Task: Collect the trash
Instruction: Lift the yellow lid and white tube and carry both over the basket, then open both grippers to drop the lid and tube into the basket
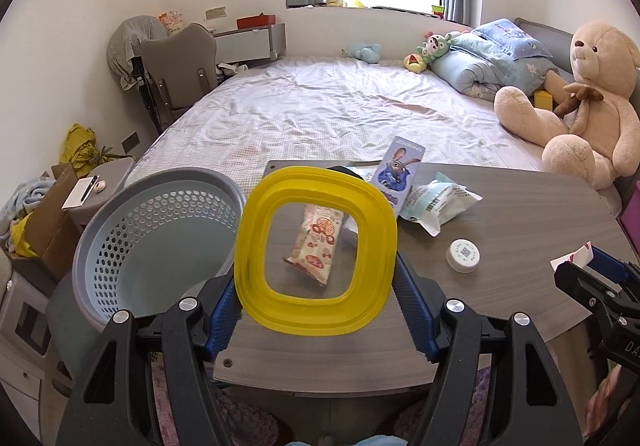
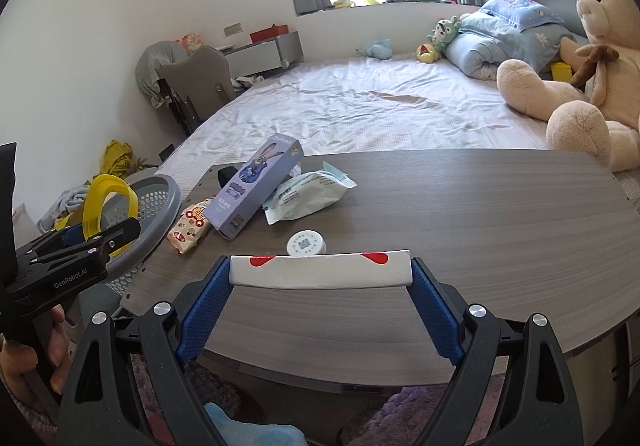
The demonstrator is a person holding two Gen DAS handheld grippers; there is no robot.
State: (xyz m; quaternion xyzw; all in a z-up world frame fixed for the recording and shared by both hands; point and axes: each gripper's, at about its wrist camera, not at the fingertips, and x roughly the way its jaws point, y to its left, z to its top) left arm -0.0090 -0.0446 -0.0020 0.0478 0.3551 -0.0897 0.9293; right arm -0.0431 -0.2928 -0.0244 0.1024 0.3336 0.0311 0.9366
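Left gripper [image 1: 316, 258], closest to the lens: blue ribbed fingers spread wide and pressed against the two outer edges of a yellow ring-shaped lid frame [image 1: 256, 246], rounded-square, stepped rim, hollow middle, held upright above the near-left part of the wooden table [image 1: 520, 246]. Through the hole a cream snack wrapper [image 1: 318, 246] with red round prints shows, lying flat on the table. Just off the table's left edge, a grey perforated basket [image 1: 120, 230] with pale blue inside; the lid frame's left side sits beside its rim. Right gripper [image 2: 321, 272]: fingers also wide, clamped on the two ends of a flat white carton piece [image 2: 320, 270] with red marks on its top edge, held level over the table's near edge. Just behind the carton piece on the table, a small white round cap [image 2: 306, 242] with a printed code. Toward the table's far-left part: a purple box [image 2: 256, 189] with a cartoon rabbit, tilted, its low end against the snack wrapper; touching its right side, a crumpled pale blue-white wipes pack [image 2: 308, 193]. Beyond the table, a bed [image 2: 360, 105] with a large tan teddy bear [image 2: 592, 65].
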